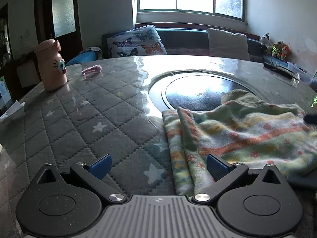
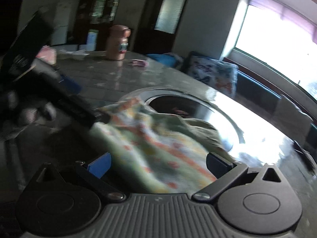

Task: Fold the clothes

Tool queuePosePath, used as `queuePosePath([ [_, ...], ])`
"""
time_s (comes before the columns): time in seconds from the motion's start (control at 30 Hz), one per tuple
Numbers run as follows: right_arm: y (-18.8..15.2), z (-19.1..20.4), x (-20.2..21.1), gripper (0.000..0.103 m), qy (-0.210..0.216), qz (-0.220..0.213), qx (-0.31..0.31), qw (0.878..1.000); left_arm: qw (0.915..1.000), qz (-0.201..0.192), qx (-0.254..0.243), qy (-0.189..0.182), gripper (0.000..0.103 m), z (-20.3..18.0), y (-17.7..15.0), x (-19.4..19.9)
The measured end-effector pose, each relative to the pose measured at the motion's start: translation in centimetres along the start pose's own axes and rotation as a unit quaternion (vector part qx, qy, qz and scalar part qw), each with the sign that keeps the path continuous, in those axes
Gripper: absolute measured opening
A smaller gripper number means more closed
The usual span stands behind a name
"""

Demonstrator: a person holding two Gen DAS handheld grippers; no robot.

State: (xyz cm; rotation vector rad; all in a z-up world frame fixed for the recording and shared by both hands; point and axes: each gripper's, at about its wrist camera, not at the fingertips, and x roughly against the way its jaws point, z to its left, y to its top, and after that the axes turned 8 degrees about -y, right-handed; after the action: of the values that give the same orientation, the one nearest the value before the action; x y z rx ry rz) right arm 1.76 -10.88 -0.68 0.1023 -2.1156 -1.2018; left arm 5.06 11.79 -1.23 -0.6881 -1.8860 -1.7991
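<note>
**A soft, fuzzy cloth waiting to be folded**

Left camera: the fuzzy green, yellow and orange striped cloth (image 1: 237,134) lies rumpled on the grey quilted star table (image 1: 83,119), partly over the dark round glass middle (image 1: 190,93). It looks light and floppy; a corner or edge seems best to pinch. The left gripper (image 1: 158,166) has its fingers spread wide, holding nothing.

Right camera: blurry. The right gripper (image 2: 158,164) hangs over the cloth (image 2: 158,144), fingers apart, empty.
</note>
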Motion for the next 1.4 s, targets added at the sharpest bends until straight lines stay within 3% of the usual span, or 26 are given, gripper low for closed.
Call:
queuePosePath([
  [0.17,1.1,3.2,-0.2,0.099,0.042,-0.013,0.052,0.998,0.9991,-0.014,0.038,0.011,0.103,1.8,1.5,0.6],
  [0.37,2.1,6.1,-1.0,0.086,0.078,-0.015,0.104,0.991,0.9952,-0.010,0.095,-0.017,0.094,3.8,2.4,0.8],
  [0.57,3.1,7.9,-2.1,0.056,0.090,-0.006,0.133,0.987,0.9915,0.012,0.114,-0.062,0.083,3.8,1.9,0.2],
  [0.8,3.5,7.9,-2.0,0.019,0.097,-0.002,0.134,0.986,0.9768,0.040,0.168,-0.126,0.086,4.3,2.0,-0.4],
  [1.1,3.9,4.9,0.3,0.011,0.104,-0.029,0.062,0.992,0.9551,0.061,0.225,-0.184,0.083,3.7,2.7,-1.2],
  [1.2,3.6,4.1,1.0,0.011,0.105,-0.034,0.044,0.993,0.9499,0.067,0.232,-0.198,0.068,3.2,2.9,-1.6],
  [1.27,3.3,3.8,1.5,0.011,0.109,-0.034,0.033,0.993,0.9452,0.076,0.238,-0.210,0.041,2.9,2.8,-2.0],
  [1.37,2.8,3.2,2.1,0.011,0.118,-0.031,0.016,0.992,0.9392,0.084,0.253,-0.216,0.017,2.9,2.6,-2.8],
  [1.4,2.6,2.9,2.2,0.015,0.124,-0.029,0.009,0.992,0.9392,0.084,0.255,-0.214,0.015,2.9,2.6,-2.8],
])
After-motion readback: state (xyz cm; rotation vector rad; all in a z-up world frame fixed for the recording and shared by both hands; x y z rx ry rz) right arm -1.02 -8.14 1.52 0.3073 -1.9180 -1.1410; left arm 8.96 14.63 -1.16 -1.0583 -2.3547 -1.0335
